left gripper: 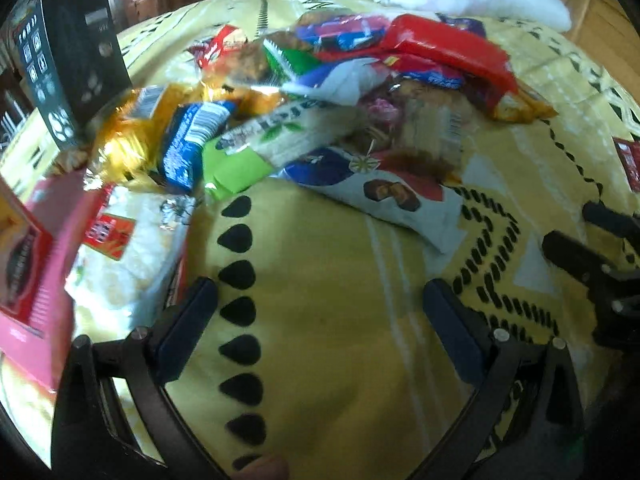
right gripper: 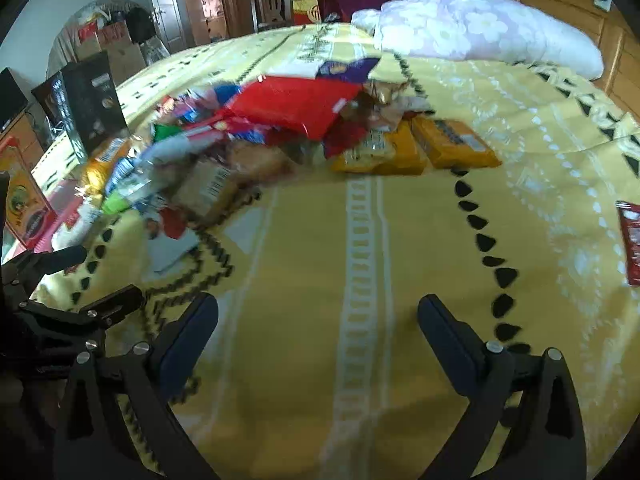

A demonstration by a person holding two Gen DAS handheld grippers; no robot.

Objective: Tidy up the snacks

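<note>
Left claw (left gripper: 320, 312) spread and empty over yellow bedspread (left gripper: 340, 360), right claw (right gripper: 318, 320) likewise spread, snack pile (left gripper: 304, 92) beyond, white pillow (right gripper: 480, 28) behind.

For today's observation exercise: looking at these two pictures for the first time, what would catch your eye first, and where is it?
A jumbled heap of snack packets on the yellow bedspread, topped by a big red packet. Two orange packets lie side by side at its right edge. Both grippers, left and right, are open and empty.
</note>
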